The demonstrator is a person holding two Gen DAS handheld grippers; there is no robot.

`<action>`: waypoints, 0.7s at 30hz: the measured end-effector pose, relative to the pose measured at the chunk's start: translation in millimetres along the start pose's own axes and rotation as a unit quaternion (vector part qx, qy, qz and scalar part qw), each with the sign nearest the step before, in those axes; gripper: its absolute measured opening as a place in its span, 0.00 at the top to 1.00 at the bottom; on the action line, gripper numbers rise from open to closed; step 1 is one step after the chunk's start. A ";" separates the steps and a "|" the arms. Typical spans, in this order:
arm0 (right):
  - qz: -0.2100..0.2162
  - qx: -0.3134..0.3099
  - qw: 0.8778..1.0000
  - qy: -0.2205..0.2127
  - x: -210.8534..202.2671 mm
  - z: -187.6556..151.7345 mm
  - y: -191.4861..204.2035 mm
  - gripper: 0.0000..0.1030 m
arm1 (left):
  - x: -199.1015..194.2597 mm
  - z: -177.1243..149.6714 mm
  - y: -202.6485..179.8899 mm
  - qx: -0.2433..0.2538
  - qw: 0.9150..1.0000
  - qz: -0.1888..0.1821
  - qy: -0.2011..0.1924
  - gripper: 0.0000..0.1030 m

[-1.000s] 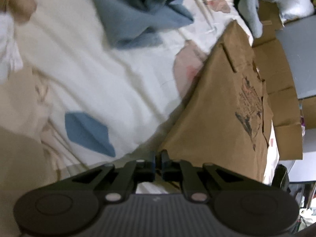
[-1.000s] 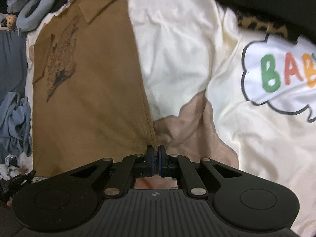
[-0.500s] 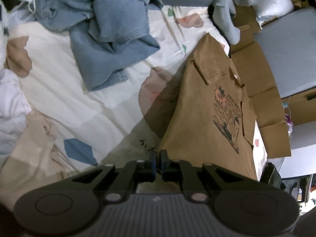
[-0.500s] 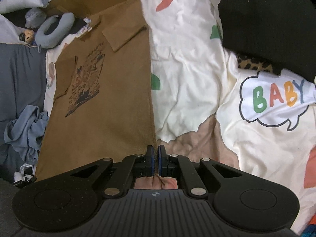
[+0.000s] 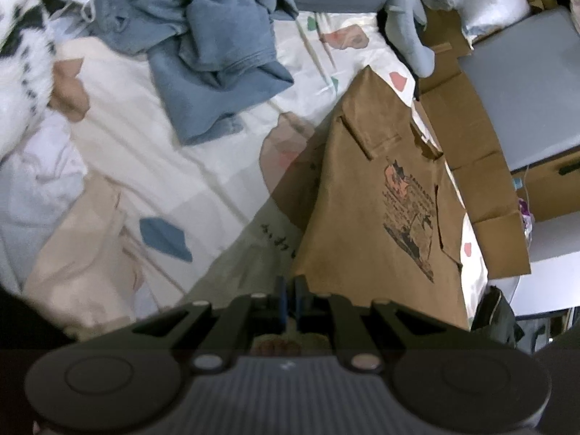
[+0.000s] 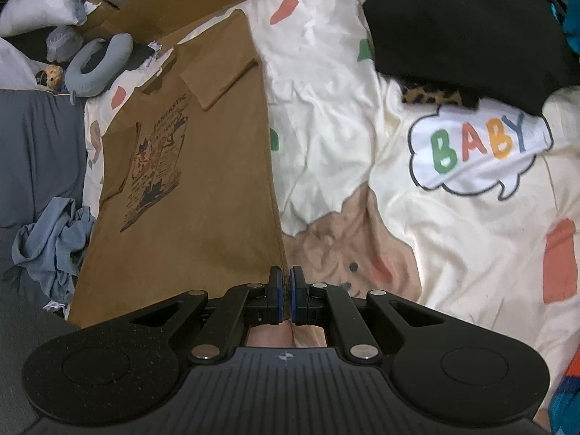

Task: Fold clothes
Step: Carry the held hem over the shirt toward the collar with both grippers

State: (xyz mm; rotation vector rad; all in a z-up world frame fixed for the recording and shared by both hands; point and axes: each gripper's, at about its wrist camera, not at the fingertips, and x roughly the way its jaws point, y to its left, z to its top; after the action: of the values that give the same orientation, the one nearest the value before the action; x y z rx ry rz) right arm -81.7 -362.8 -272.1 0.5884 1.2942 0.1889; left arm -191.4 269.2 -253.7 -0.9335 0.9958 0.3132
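Note:
A brown T-shirt with a dark comic print lies stretched out on a cream patterned bedsheet, its sleeves folded in over the body. My left gripper is shut on the shirt's near hem corner at its left edge, and that corner is lifted off the bed. In the right wrist view the same brown T-shirt runs away from me, and my right gripper is shut on the hem corner at its right edge. The shirt's far collar end still rests on the bedsheet.
A heap of blue garments lies beyond on the left. White clothing sits at the far left. Flattened cardboard borders the shirt's right side. A black garment, a "BABY" print, a grey neck pillow and blue cloth surround it.
Both grippers have risen with the shirt's hem corners held, so more of the bed and the whole shirt now show. The shirt's near end has lifted off the sheet.

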 end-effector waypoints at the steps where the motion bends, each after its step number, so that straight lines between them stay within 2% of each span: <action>1: -0.001 0.000 1.000 0.000 -1.6 -2.6 -0.3 0.99 | -1.2 -3.0 1.6 -0.002 1.000 0.001 0.000 0.96; 11: -0.018 -0.003 1.000 0.009 -12.5 -28.2 -6.6 0.99 | -8.7 -30.7 23.5 -0.021 1.000 0.006 0.013 0.96; 21: -0.018 -0.008 1.000 -0.001 -18.0 -25.3 2.5 0.99 | -14.2 -15.4 14.2 -0.028 1.000 -0.010 0.002 0.96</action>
State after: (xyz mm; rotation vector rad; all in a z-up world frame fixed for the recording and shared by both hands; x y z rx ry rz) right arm -110.2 -361.1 -259.4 0.5506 1.2997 0.1679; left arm -216.7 267.9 -252.7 -0.9938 0.9845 0.3241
